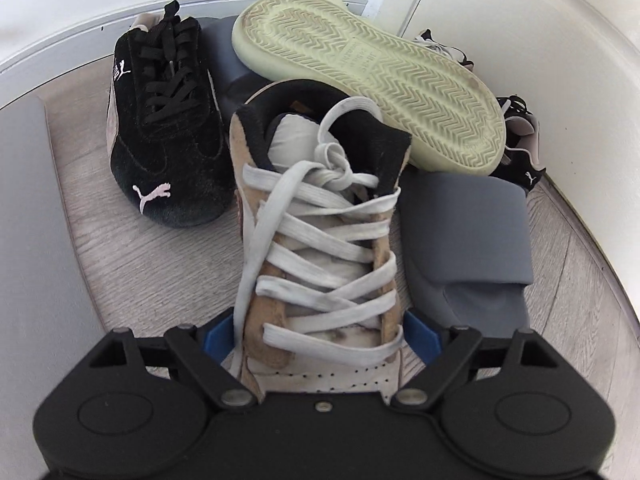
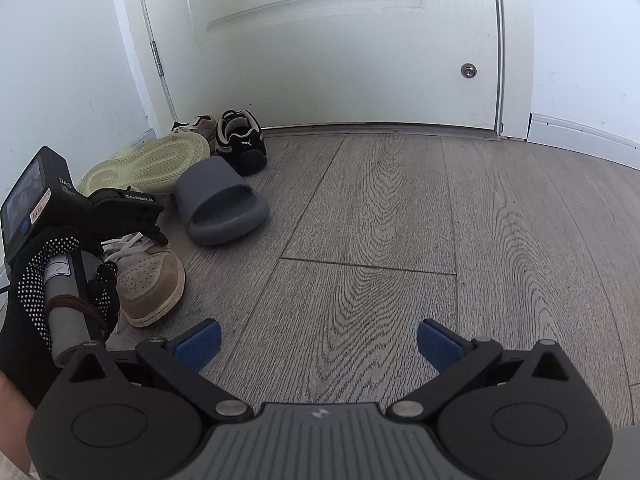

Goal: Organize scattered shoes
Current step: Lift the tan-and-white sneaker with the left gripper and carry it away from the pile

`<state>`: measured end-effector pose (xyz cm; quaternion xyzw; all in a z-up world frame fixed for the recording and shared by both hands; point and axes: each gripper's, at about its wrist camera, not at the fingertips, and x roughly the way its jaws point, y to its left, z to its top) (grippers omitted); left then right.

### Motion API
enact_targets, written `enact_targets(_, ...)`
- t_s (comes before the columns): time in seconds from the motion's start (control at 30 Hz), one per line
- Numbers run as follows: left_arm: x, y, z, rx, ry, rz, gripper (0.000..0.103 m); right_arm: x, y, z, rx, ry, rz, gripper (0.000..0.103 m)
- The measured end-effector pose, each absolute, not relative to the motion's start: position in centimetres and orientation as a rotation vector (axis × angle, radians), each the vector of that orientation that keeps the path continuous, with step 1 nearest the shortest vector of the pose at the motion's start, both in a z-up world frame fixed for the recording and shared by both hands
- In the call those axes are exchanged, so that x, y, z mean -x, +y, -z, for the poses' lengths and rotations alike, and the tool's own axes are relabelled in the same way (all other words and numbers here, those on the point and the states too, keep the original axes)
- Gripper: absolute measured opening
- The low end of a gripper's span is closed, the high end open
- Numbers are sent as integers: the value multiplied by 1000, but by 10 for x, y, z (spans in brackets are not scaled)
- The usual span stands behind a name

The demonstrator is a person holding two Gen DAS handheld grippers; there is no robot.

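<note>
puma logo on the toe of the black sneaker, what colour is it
Pale pink, on the black suede sneaker's toe logo. It shows best in the left wrist view.

A home entryway; a white panelled door (image 2: 340,40) (hinges on its left) meets grey wood-look flooring (image 2: 380,240). Shoes (image 2: 240,142) lie piled near the left wall.

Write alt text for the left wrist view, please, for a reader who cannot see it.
The left tongs straddle a tan sneaker with white laces on a wood floor. Behind lie a black Puma shoe, a grey slide and an upturned pale green sole.
</note>
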<state>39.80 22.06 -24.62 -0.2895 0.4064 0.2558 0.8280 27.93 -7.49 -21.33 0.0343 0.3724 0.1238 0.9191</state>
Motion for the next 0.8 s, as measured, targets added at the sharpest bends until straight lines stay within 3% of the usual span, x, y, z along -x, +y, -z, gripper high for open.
enact_targets(0.47,-409,206,250,466,911,-553,90,-332,-57,222,-127,819,-206,103)
enact_targets(0.8,-409,199,255,415,902,-581,89,-323,-64,234,-138,869,-179,103)
